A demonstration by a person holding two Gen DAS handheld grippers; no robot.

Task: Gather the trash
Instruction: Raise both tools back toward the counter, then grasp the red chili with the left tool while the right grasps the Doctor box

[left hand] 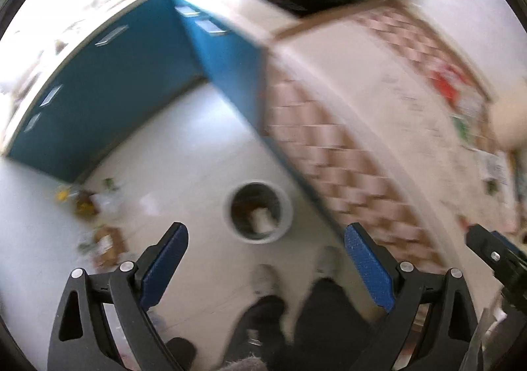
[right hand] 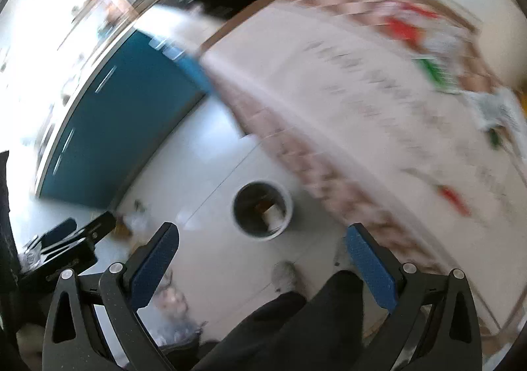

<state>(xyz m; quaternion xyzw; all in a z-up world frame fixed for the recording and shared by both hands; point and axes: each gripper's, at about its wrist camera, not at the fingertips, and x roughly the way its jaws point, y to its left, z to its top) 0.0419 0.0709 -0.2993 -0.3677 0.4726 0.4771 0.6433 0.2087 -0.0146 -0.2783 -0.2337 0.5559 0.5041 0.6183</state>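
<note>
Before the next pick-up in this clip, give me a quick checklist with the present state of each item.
1. Left gripper open and empty: ok.
2. Right gripper open and empty: ok.
3. Trash bin in view, on the floor ahead, mouth unblocked: ok.
4. Litter left to collect: ok, scraps lie on the floor by the blue cabinet.
5. Images sharp enough to aim: not ok, both views are motion-blurred.
6. Bin has room: cannot tell; something pale sits inside.

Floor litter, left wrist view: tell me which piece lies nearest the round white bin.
The small pale scrap just left of the round white bin; the yellow-brown pile and cardboard piece lie farther left.
</note>
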